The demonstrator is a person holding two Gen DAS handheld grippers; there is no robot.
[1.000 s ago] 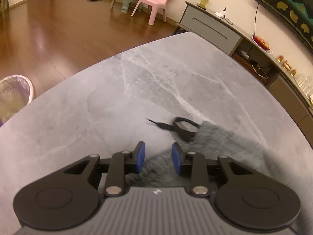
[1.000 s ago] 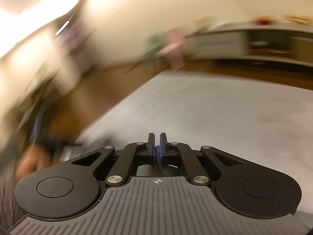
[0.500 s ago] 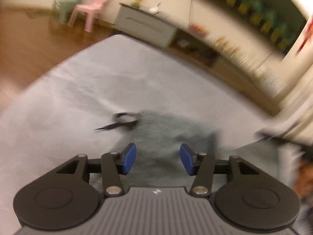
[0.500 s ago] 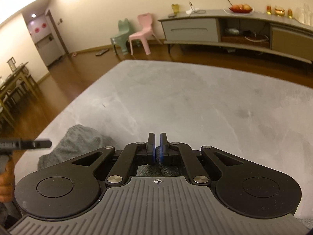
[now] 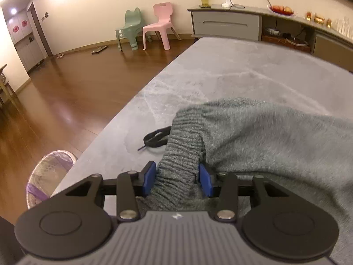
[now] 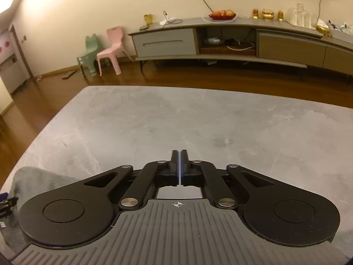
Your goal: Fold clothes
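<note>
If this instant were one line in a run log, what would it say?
task: fold clothes | left gripper: open, straddling ribbed waistband of grey garment | right gripper: shut, empty, over table

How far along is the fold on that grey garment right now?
Early stage. No finished fold is visible: the grey garment lies rumpled on the table, drawstring trailing out. In hand: the left gripper straddles the ribbed waistband, blue pads apart. The right gripper is shut on nothing. Gripping and every fold remain.
</note>
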